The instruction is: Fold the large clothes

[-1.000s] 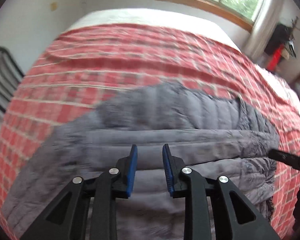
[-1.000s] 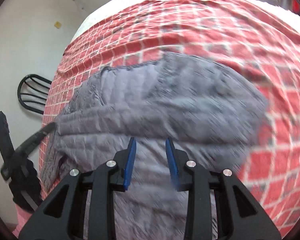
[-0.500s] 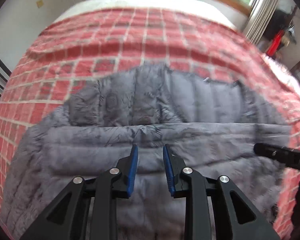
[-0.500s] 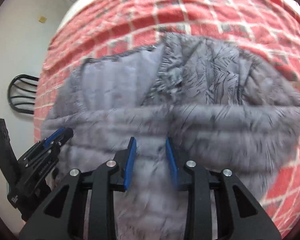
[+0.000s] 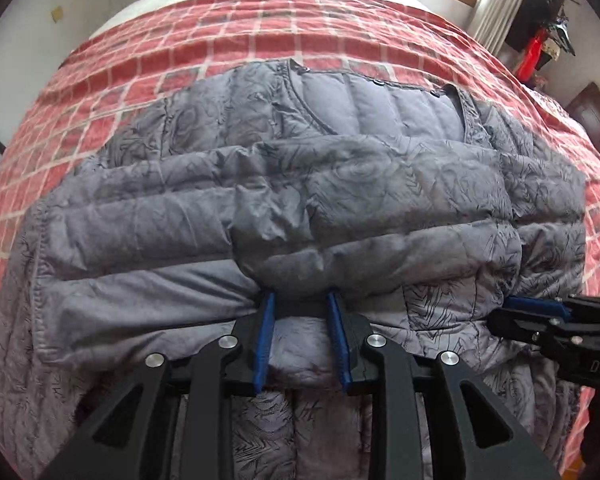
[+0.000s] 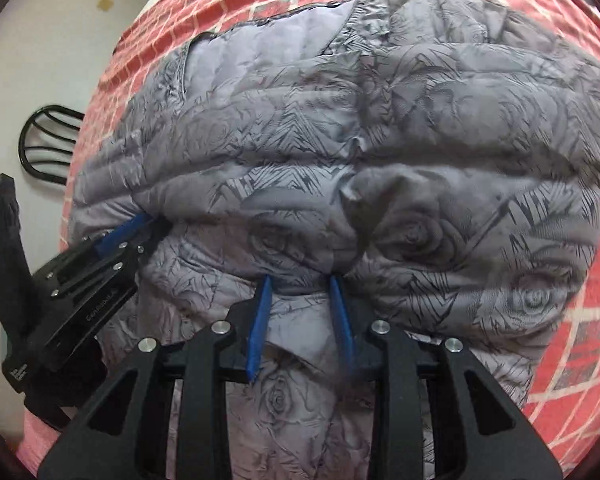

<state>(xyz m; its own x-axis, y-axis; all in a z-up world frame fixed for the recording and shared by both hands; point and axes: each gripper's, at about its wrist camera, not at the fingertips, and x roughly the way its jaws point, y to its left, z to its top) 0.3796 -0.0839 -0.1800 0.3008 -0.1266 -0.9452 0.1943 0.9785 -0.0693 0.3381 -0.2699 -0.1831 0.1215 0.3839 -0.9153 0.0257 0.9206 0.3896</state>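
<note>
A grey quilted jacket point(image 5: 340, 184) with a rose print lies across the red checked bedspread point(image 5: 260, 40), its collar and plain lining point(image 5: 380, 108) at the far side. A padded layer is doubled over toward the collar. My left gripper point(image 5: 300, 300) points steeply down at the near edge of that layer, and its blue pads pinch a bunch of the fabric. My right gripper point(image 6: 300, 280) pinches the same edge of the jacket point(image 6: 380, 140) further along. Each gripper shows in the other's view: the right gripper point(image 5: 536, 308) and the left gripper point(image 6: 132, 224).
The bedspread point(image 6: 580, 280) covers the whole bed around the jacket. A black wire chair back point(image 6: 48, 144) stands by the white wall beside the bed. A curtain point(image 5: 496, 4) and a dark stand with a red object point(image 5: 534, 52) are beyond the bed's far corner.
Both grippers have come down toward the bed with the jacket's edge. The jacket now fills much more of each view, and the doubled layer rests on the body of the jacket.
</note>
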